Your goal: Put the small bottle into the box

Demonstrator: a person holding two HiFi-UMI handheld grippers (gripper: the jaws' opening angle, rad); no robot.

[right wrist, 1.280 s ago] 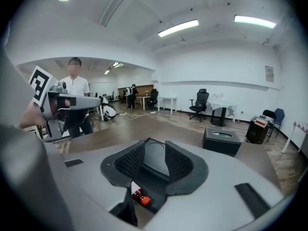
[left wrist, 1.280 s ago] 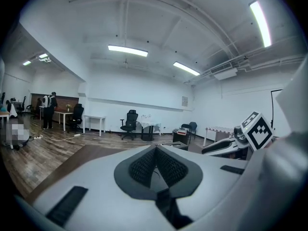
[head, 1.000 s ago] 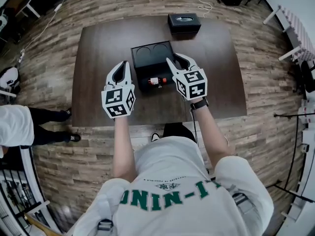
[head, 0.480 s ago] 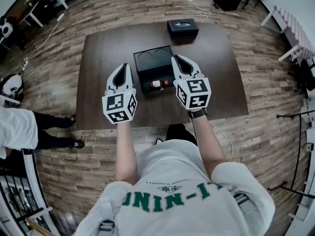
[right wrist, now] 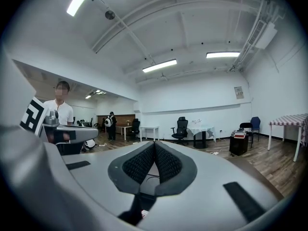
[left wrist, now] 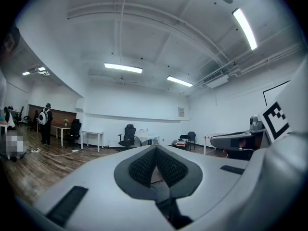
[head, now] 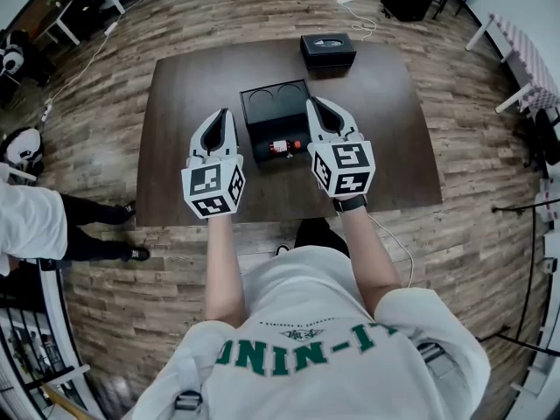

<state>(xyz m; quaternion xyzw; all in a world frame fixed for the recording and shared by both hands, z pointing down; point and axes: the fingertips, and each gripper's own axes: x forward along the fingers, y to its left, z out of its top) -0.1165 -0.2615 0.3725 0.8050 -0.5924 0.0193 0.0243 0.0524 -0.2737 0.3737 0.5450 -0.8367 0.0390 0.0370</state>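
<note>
Since a second ago the right gripper (head: 312, 103) has drawn back from over the box (head: 260, 150), and its jaws, then apart near the bottle (head: 282, 146), have come together. The ribbed pads now meet at the tips with nothing between them. The left gripper (head: 222, 115) has kept much the same place, and its jaws are likewise pressed together and empty.

Both grippers are held above the table (head: 192, 77), one on each side of the box, the left off its left wall and the right off its right wall. Neither touches the box. Both point away from the person, and their own views look out across the room instead of down at the table.

The bottle lies on its side in the near half of the open black box, its red cap toward the right. The far half of the box shows two round hollows, both empty. The box sits about midway between the table's left and right edges.

A second black box (head: 328, 51) stands near the far edge, well apart from the first. On the wooden floor (head: 472, 226) off the table's left edge stands a bystander (head: 35, 226) in a white top and dark trousers.
</note>
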